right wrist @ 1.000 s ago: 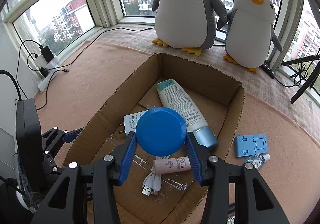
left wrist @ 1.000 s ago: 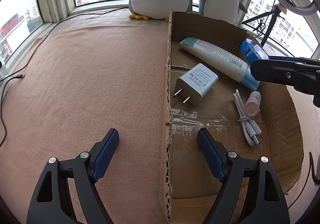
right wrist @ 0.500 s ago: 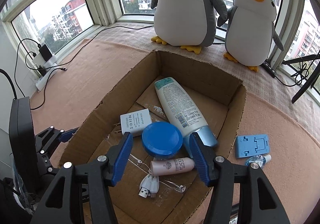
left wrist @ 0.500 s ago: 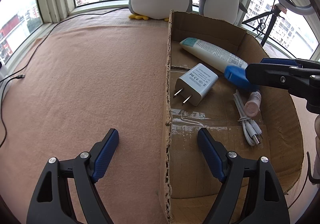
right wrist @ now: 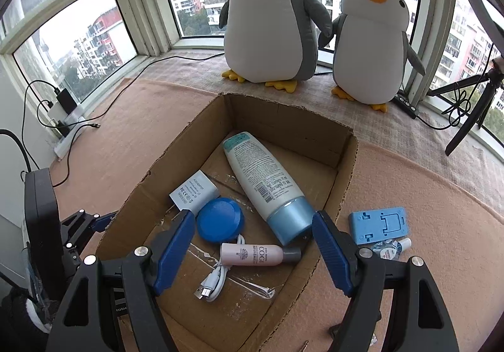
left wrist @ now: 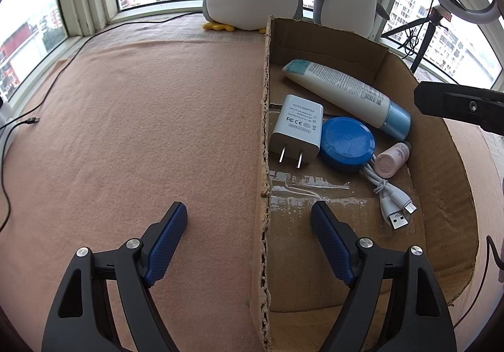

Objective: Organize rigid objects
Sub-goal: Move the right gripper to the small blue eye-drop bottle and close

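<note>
Cardboard forms the open box (right wrist: pixel 343 163) that sits on the pink felt-covered counter (left wrist: pixel 141 131), and the task's things lie on its floor. A blue round tin (right wrist: pixel 220 219) rests near the middle of the box, touching the white AC adapter (right wrist: pixel 193 191) on the side toward the box's left wall and lying just beside the blue cap of a large white lotion tube (right wrist: pixel 261 182), which runs diagonally toward the far wall. A small pink bottle (right wrist: pixel 252 254) lies on its side just nearer than the tin, over a bundled white USB cable (right wrist: pixel 214 282) whose plugs point toward the near wall. The right claw (right wrist: pixel 252 235) hovers above the box with its blue-padded fingers spread wide and nothing between them. The left claw (left wrist: pixel 249 223) is also spread and empty, straddling the box's left wall with one finger over the felt and the other over the box floor. Outside the box, by its right wall, a light-blue plastic phone stand (right wrist: pixel 379 224) lies flat on the counter with a small clear bottle (right wrist: pixel 390 248) just beside it. Two plush penguins (right wrist: pixel 271 15) stand at the counter's far edge against the windows.
</note>
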A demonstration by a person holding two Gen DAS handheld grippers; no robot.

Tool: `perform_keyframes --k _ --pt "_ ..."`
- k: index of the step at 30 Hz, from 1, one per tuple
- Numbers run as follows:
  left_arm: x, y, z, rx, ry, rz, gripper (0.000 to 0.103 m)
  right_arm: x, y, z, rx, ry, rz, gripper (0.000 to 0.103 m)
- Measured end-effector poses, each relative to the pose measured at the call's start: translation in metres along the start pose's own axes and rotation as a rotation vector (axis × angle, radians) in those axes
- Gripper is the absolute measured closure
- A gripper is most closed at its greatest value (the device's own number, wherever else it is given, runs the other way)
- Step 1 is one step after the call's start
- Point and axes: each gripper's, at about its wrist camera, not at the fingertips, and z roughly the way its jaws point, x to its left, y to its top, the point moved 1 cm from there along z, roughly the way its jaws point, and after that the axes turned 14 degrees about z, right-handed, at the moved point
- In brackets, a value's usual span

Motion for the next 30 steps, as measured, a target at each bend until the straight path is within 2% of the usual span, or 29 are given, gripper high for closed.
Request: perform_keyframes --k 10,22,26,30 --pt "0.0 0.0 0.0 0.0 0.0 -0.001 0.021 -0.051 0.0 -0.032 -0.046 -0.027 0.1 0.03" --pt "0.0 0.0 0.0 0.001 0.002 0.002 0.021 -0.139 -0.007 -0.049 -0.041 -0.031 0.361 0.03" --pt "0.0 0.0 0.0 0.001 0.002 0.003 0.021 -0.153 -0.008 -0.047 -0.039 -0.044 0.369 0.03" --pt "0.001 -0.001 0.002 0.002 0.003 0.005 0.021 -0.155 -0.009 -0.038 -0.024 -0.039 0.309 0.03"
